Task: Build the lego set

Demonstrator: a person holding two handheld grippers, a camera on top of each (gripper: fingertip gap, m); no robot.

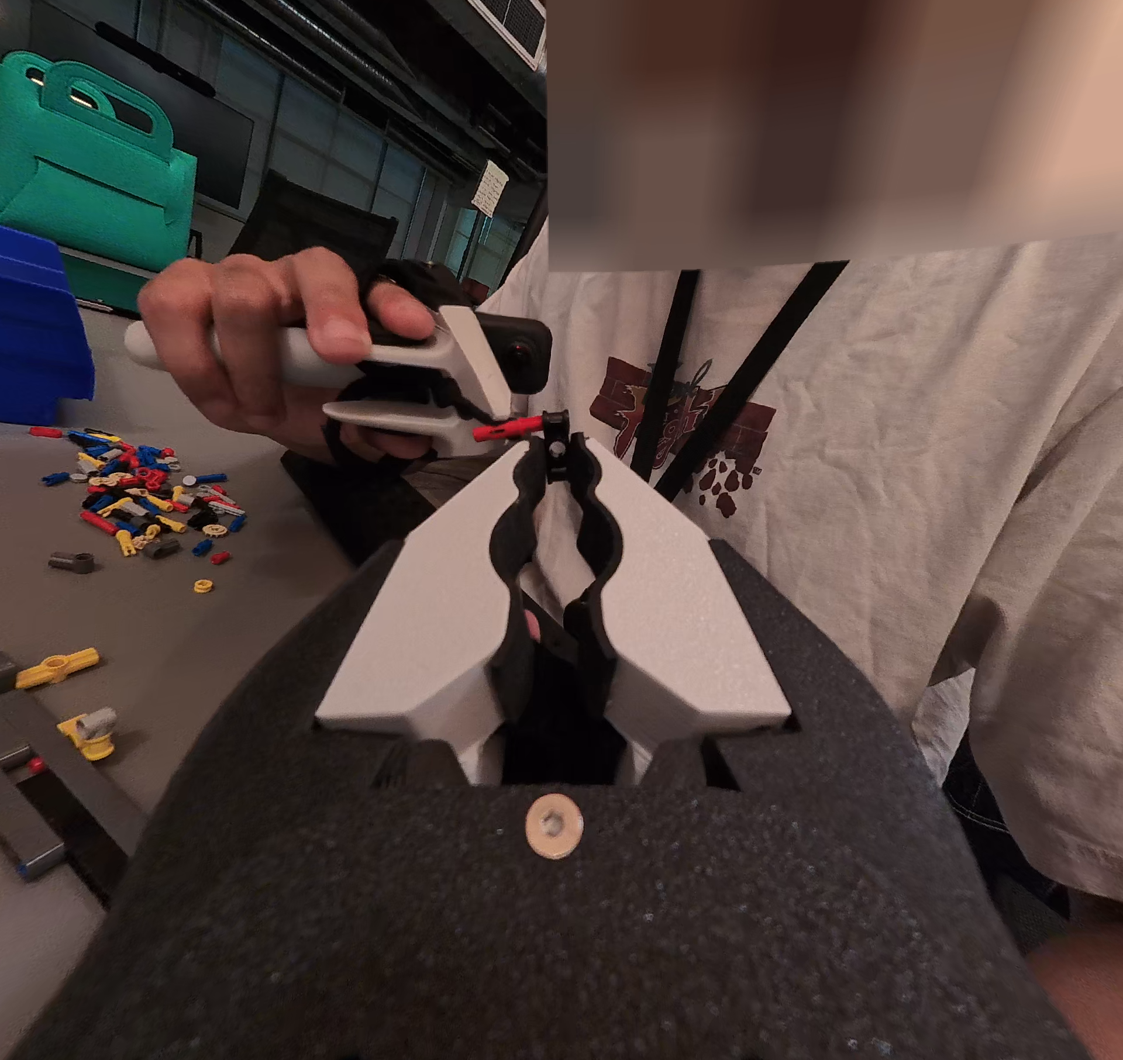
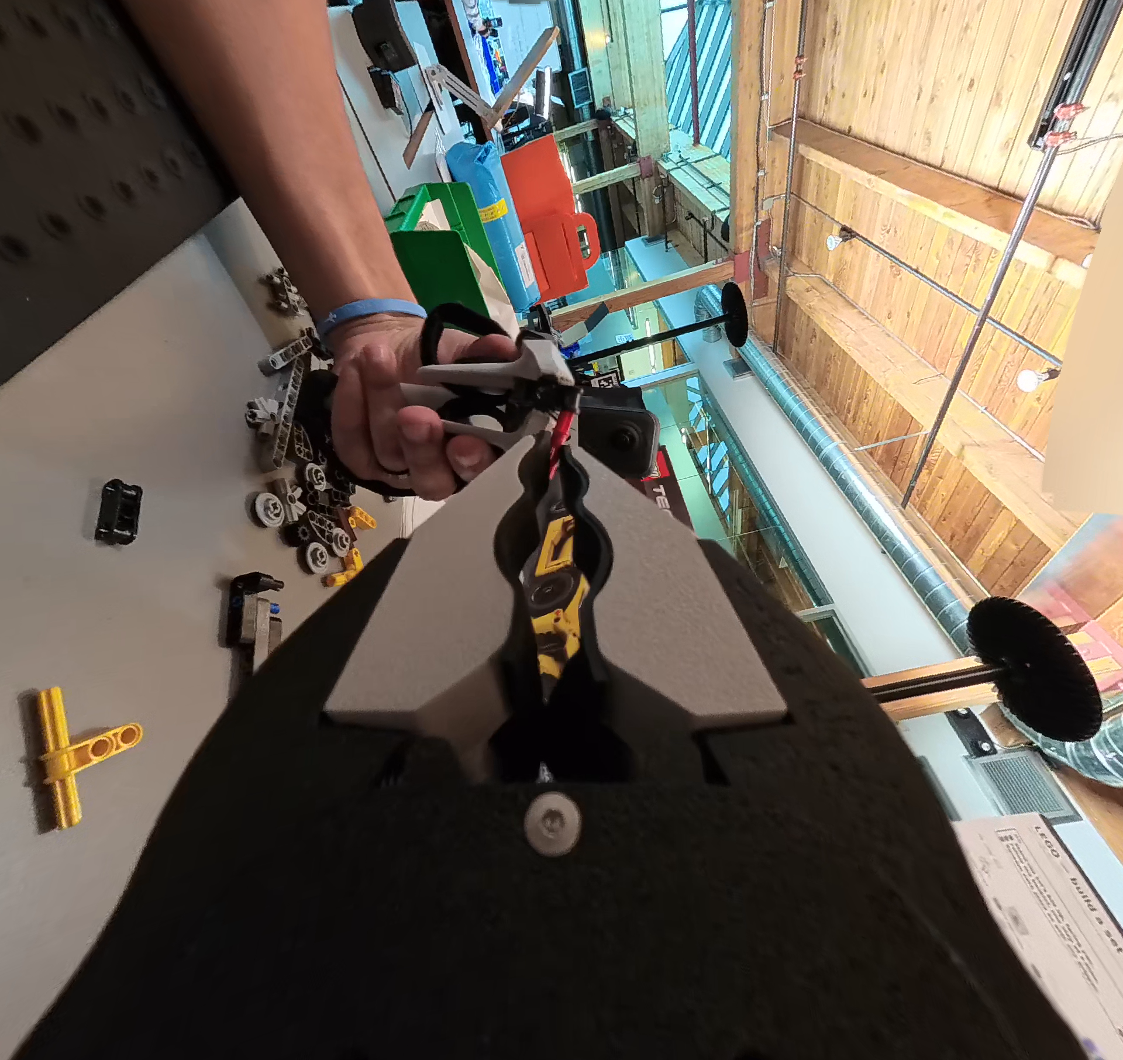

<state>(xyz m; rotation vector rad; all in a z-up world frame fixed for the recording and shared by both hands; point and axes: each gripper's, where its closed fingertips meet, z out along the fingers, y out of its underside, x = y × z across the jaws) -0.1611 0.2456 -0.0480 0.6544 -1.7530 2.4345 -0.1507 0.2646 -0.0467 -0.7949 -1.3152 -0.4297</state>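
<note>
Here the left gripper (image 1: 556, 454) pinches a small black connector (image 1: 555, 430) above the bench (image 1: 182, 618), the right gripper (image 2: 554, 460) clamps a red axle (image 2: 560, 441), tips touching.

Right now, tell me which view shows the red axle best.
The left wrist view. There the red axle lies sideways in full length, its end in the black connector pinched by the left gripper. The right wrist view shows it foreshortened between the right gripper's fingertips.

Loose lego pile (image 1: 146, 499) crowds table (image 1: 200, 636); nr edge free.
</note>
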